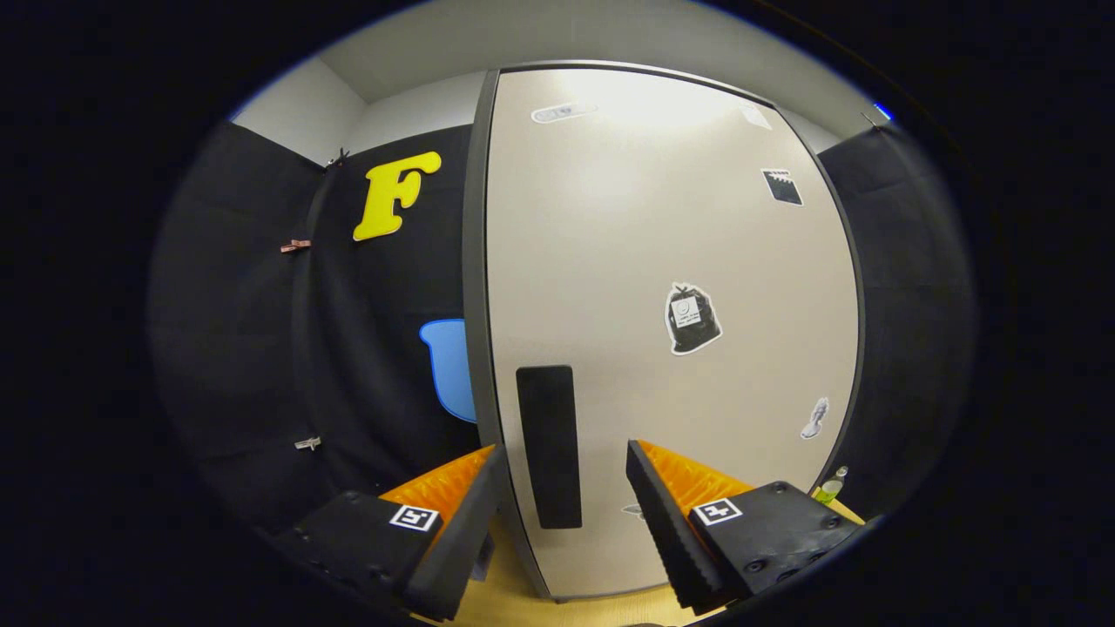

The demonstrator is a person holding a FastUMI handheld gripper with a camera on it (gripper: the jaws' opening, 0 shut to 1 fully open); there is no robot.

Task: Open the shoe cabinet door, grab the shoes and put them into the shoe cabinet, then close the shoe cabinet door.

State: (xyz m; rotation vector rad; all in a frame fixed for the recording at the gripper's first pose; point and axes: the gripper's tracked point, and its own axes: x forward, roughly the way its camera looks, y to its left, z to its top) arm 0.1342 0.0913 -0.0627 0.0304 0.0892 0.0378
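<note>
Shoe cabinet (662,261) is standing upright just ahead of the hand-held gripper (562,505), door (645,218) shut, pale beige panel sitting inside a dark grey frame. Long black handle (549,446) is running vertically near the door's left edge, low down. Hand-held gripper fingers are spread apart, holding nothing; the handle is showing in the gap between them, beyond the tips, not touched as far as can be told.

Stickers are dotting the door: a black bag-shaped sticker (692,318) with a small white label near the door's middle, print too small to read; a black square sticker (782,186) near the upper right corner; a pale oblong sticker (563,112) at the top edge, writing not legible; a small white figure sticker (815,419) near the right edge, low down. No brand name is readable anywhere on the door.

Square black-and-white marker tags (414,517) are sitting on top of each finger block.

A green bottle (832,484) is peeking out beside the cabinet's lower right corner, label unreadable. Wooden floor (514,601) is showing under the cabinet's bottom edge, between the fingers. Black cloth wall (366,348) is hanging to the left of the cabinet, with small clips (295,246) pinned on it. Shoes cannot be made out.
</note>
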